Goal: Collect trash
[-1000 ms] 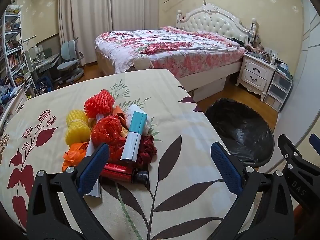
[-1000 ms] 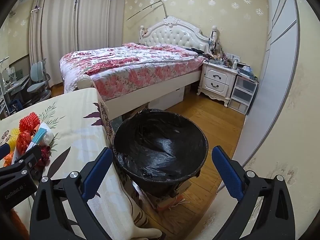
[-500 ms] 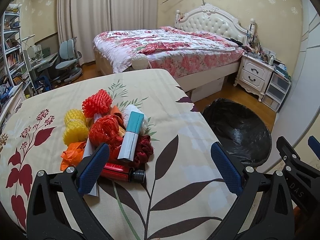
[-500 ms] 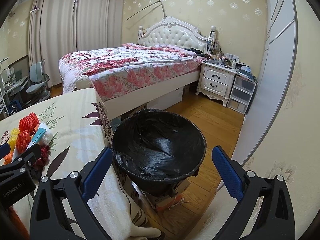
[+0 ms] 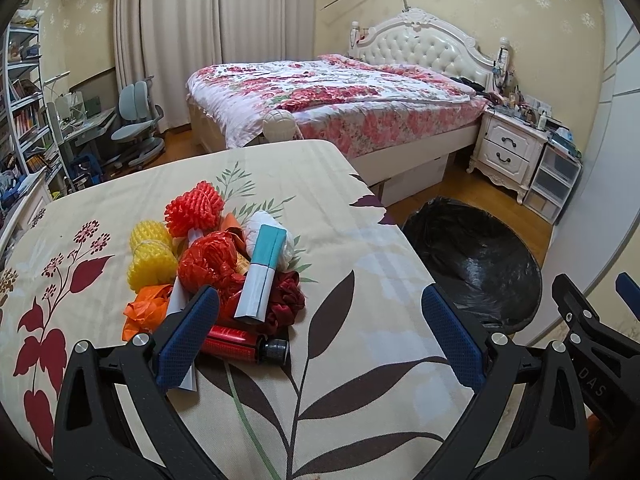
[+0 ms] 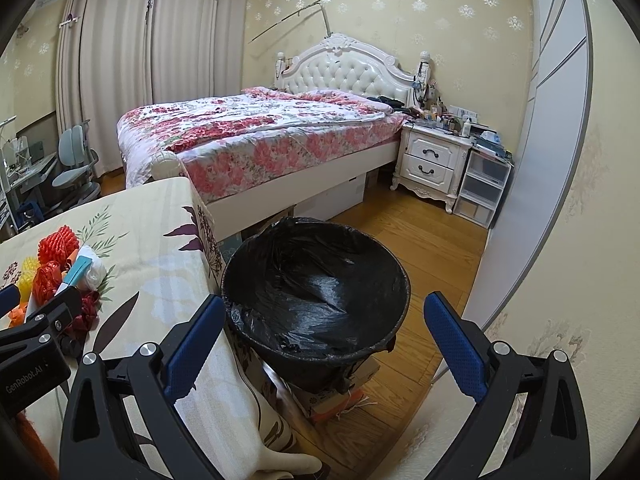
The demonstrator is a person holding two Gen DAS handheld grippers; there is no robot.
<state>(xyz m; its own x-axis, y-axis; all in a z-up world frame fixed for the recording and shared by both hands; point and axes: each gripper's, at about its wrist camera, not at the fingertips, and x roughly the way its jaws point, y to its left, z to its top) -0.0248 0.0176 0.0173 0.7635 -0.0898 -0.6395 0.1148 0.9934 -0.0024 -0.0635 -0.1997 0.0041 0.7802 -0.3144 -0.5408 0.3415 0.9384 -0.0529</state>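
Two grippers hang with jaws wide apart, holding nothing: the left gripper point(image 5: 320, 320) over the tablecloth point(image 5: 340, 380), the right gripper point(image 6: 320, 332) above the black-lined bin point(image 6: 316, 292). The trash pile point(image 5: 216, 268) lies on the cloth, left of the bin, the red bottle point(image 5: 240, 346) at its near edge. A bed point(image 6: 248, 136) stands beyond the bin.

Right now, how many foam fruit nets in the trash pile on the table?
3 visible: one red foam net at the pile's far end, two yellow foam nets on its left side, one behind the other. More may be buried under the pile.
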